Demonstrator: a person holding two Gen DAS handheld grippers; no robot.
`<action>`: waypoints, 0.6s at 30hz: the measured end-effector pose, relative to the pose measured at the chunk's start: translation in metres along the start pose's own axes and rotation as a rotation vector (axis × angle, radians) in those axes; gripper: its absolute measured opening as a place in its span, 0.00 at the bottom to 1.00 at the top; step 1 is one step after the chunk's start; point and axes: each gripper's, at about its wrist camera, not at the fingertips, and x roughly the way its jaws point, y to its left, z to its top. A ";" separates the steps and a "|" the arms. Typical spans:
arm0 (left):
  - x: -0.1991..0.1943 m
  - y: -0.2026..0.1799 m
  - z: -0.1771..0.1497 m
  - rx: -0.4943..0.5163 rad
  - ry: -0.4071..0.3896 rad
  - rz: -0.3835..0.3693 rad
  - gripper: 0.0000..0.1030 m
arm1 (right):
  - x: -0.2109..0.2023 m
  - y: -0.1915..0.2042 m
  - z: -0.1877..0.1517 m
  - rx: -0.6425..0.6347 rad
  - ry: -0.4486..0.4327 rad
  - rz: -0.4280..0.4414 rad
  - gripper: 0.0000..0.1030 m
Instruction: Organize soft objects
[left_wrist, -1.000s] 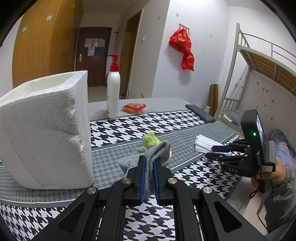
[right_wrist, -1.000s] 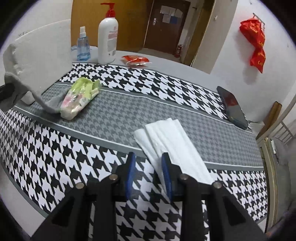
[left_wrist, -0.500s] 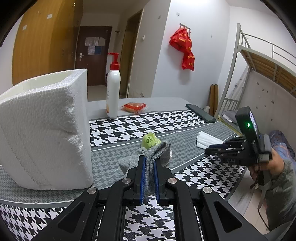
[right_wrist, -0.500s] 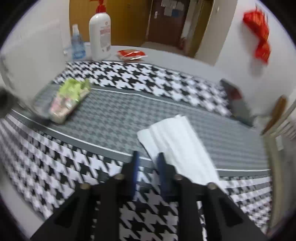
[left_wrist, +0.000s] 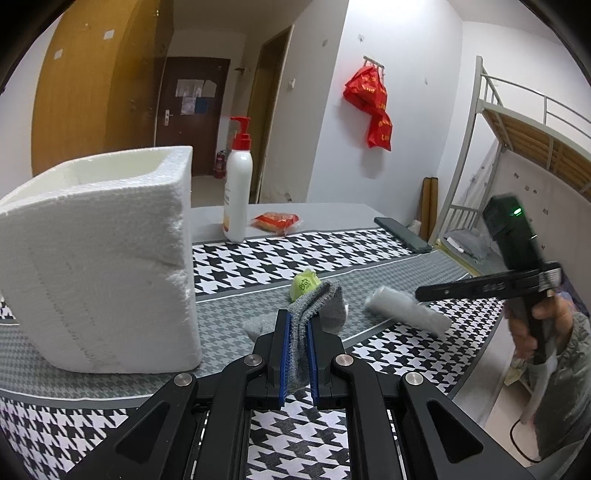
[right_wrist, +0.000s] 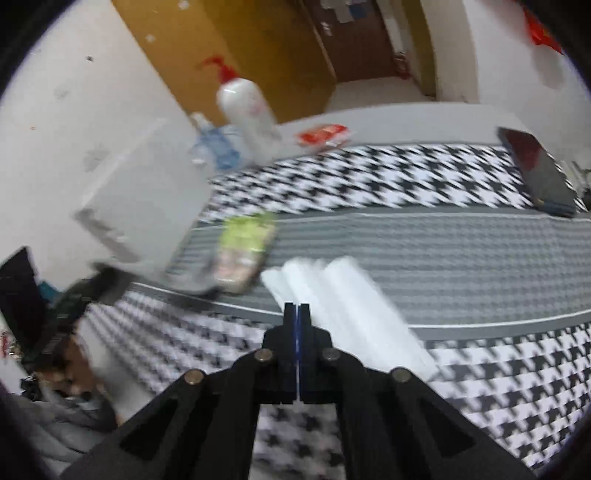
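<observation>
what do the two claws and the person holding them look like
Both claws are matte black with blue pads and silver rivets on angled linkage arms, as on the left claw and right claw. The right one carries a black box with a green light, a small white label and a trailing black cable. The person wears a grey sleeve.

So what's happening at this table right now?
A person is sorting soft things with two tools. The left hand-held gripper is shut on a grey sock beside a white foam box. The right hand-held gripper is shut on white folded tissues, raised off the houndstooth tablecloth.
</observation>
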 end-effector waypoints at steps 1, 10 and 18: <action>-0.002 0.001 0.000 -0.001 -0.003 0.003 0.09 | -0.009 0.010 0.003 -0.009 -0.029 0.030 0.01; -0.002 0.004 0.000 -0.006 -0.005 0.023 0.09 | 0.015 0.039 -0.012 -0.257 0.025 -0.286 0.12; 0.004 0.000 -0.001 0.000 0.015 0.022 0.09 | 0.042 0.027 -0.033 -0.316 0.097 -0.313 0.24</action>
